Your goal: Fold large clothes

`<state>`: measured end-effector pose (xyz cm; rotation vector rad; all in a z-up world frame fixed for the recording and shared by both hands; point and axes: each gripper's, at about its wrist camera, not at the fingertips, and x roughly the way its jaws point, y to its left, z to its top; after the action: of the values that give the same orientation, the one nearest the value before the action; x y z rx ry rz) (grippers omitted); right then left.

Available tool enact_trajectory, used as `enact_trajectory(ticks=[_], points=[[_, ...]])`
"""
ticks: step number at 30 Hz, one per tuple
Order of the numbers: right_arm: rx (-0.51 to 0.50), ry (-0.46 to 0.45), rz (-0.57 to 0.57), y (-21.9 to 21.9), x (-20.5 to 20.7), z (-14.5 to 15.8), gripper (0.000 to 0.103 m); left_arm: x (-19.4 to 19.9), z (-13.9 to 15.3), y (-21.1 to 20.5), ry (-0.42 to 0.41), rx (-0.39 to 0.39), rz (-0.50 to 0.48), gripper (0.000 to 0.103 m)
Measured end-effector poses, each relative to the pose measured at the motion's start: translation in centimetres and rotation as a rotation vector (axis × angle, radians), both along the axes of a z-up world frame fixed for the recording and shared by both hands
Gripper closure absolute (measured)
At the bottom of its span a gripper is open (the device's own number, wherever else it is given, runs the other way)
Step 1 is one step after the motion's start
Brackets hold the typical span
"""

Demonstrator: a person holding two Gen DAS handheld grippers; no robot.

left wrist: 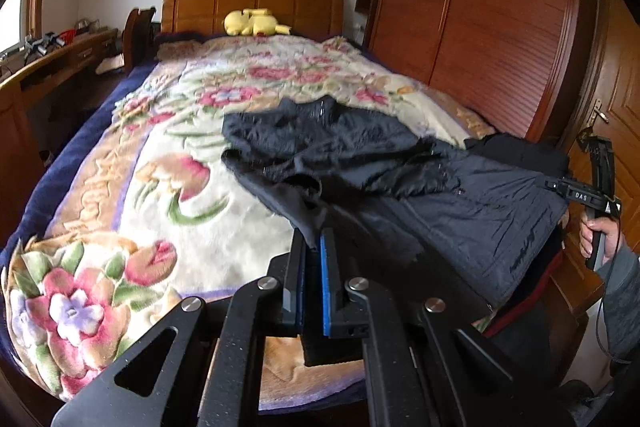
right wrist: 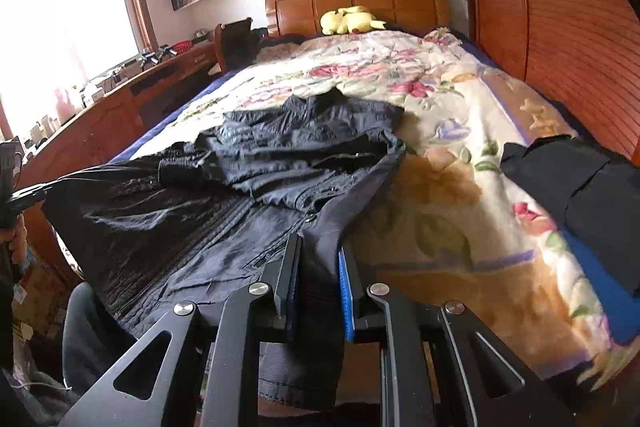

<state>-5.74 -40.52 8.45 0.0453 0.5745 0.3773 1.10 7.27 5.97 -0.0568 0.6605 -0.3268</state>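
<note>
A dark navy jacket point(left wrist: 400, 171) lies on the floral blanket point(left wrist: 168, 187) of the bed, its collar end far, its hem end lifted off the foot of the bed. My left gripper point(left wrist: 314, 247) is shut on the jacket's hem corner. My right gripper point(right wrist: 320, 251) is shut on the jacket point(right wrist: 248, 187) at the other hem corner, fabric hanging below the jaws. The right gripper also shows in the left wrist view point(left wrist: 560, 183), and the left gripper in the right wrist view point(right wrist: 36, 193), each clamped on a jacket corner.
Another dark garment point(right wrist: 576, 187) lies at the bed's right edge. A yellow plush toy point(left wrist: 256, 23) sits by the wooden headboard point(left wrist: 252, 3). A wardrobe point(left wrist: 480, 7) stands right of the bed, a desk point(right wrist: 120, 99) and window to the left.
</note>
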Motion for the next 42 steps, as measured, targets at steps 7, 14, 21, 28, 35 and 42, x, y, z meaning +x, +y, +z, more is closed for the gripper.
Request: enact_trajectory(ticks=[7,14,21,28,35,42], points=[[0.001,-0.058,0.005,-1.0,-2.7,2.0,0.087,-2.0,3.5,0.0,-0.072,-0.013,-0.008,0.097],[-0.006,-0.127,-0.002,-2.1,-5.9,4.0,0.087,-4.4,6.2,-0.1,-0.137,-0.022,-0.018,0.097],[-0.044,-0.176,0.014,-2.5,-8.3,5.1,0.088,-6.0,7.4,-1.0,-0.191,-0.04,-0.037,0.097],[-0.05,-0.141,0.024,-2.1,-3.5,3.9,0.088,-1.2,6.3,-0.4,-0.152,-0.072,-0.003,0.097],[-0.054,-0.108,0.014,-0.7,5.7,4.0,0.089,7.3,4.2,0.4,-0.112,-0.067,0.038,0.097],[-0.073,-0.061,-0.029,0.0,18.4,4.1,0.09,17.2,2.5,1.5,-0.066,-0.042,0.079,0.097]])
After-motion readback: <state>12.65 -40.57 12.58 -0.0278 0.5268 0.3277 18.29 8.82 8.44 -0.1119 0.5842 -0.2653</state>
